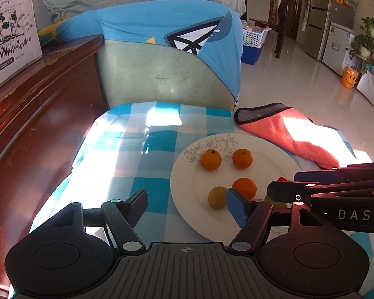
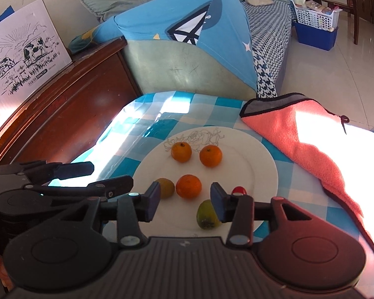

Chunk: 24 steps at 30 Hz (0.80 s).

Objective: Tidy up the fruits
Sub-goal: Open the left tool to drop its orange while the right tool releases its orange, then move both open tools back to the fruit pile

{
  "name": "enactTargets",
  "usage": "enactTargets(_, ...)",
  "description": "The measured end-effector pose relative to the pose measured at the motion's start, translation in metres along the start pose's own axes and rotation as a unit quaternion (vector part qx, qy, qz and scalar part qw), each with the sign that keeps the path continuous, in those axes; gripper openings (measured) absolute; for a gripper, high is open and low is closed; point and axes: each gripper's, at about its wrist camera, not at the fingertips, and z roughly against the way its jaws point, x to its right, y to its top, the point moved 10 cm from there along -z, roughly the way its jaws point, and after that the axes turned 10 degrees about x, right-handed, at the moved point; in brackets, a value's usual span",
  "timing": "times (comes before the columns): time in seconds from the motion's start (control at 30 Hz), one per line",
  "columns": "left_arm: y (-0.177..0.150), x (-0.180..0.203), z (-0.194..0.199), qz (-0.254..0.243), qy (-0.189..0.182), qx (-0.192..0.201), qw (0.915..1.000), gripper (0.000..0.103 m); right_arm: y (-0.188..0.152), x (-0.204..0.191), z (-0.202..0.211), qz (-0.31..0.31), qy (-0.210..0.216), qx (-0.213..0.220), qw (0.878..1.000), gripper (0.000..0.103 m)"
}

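A white plate [image 2: 261,159] [image 1: 274,154] sits on the blue checked cloth. On it lie three oranges [image 2: 188,186] [image 2: 210,156] [image 2: 181,152], a yellowish fruit [image 2: 166,187], a green-yellow fruit [image 2: 207,214] and a small red fruit [image 2: 238,190], partly hidden behind a finger. The oranges also show in the left wrist view [image 1: 244,186] [image 1: 242,158] [image 1: 211,159], as does the yellowish fruit [image 1: 217,197]. My right gripper [image 2: 185,202] is open and empty, low over the plate's near side. My left gripper [image 1: 187,203] is open and empty at the plate's left edge.
A folded pink towel [image 2: 311,139] lies right of the plate. A dark wooden cabinet [image 2: 69,104] with a milk carton box [image 2: 22,49] stands at the left. A sofa arm under a blue cover [image 2: 187,32] is behind the table. Tiled floor lies to the right.
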Motion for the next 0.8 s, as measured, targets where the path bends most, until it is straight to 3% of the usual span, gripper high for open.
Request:
enactTargets(0.17,-0.009,-0.009,0.021,0.009,0.009,0.011,0.9999,0.079,-0.008,-0.003,0.011,0.001,-0.005,-0.001,1.0,0.049)
enactTargets(0.8,-0.06,-0.045,0.063,0.025,0.036,-0.011,0.999,0.079,-0.066,-0.011,0.063,-0.027,-0.013,-0.011,0.999,0.052)
